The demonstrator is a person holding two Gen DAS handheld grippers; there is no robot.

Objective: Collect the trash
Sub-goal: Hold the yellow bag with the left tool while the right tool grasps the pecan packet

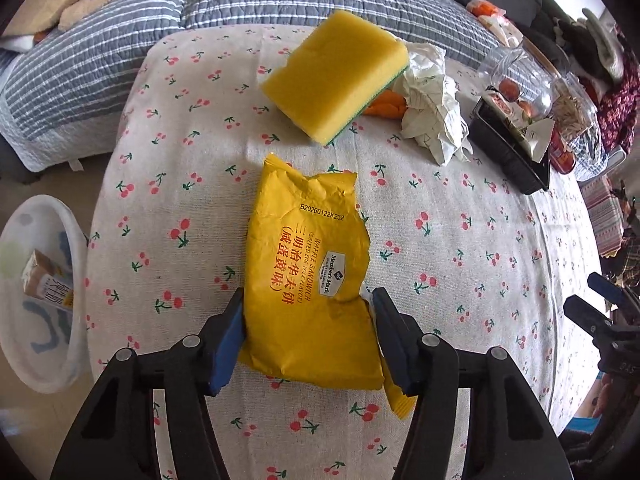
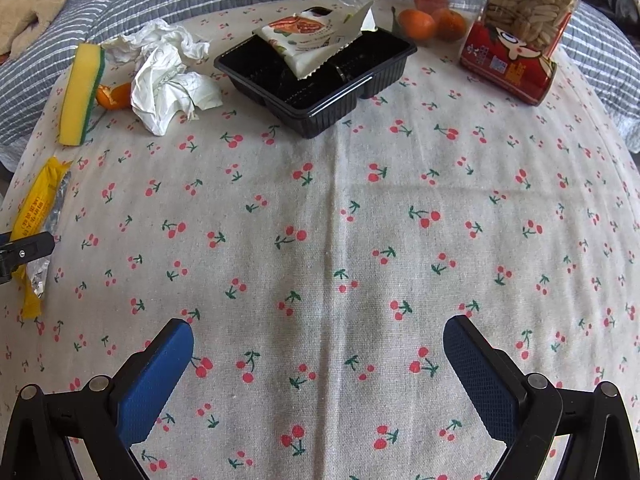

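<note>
A yellow snack wrapper (image 1: 308, 264) lies on the cherry-print tablecloth (image 1: 460, 240). My left gripper (image 1: 308, 320) has its blue pads against both sides of the wrapper's near end. The wrapper also shows at the left edge of the right wrist view (image 2: 34, 216). Crumpled white paper (image 1: 434, 108) lies beyond, next to orange peel (image 1: 386, 104); it also shows in the right wrist view (image 2: 166, 80). A black plastic tray (image 2: 320, 76) holds an opened white packet (image 2: 316, 38). My right gripper (image 2: 318, 360) is open and empty above bare cloth.
A yellow sponge (image 1: 340, 76) lies behind the wrapper. A white bin (image 1: 44, 304) with a carton in it stands left of the table. A jar of snacks (image 2: 520, 28), tangerines (image 2: 434, 20) and a clear container stand at the back right. A striped quilt (image 1: 160, 24) lies behind the table.
</note>
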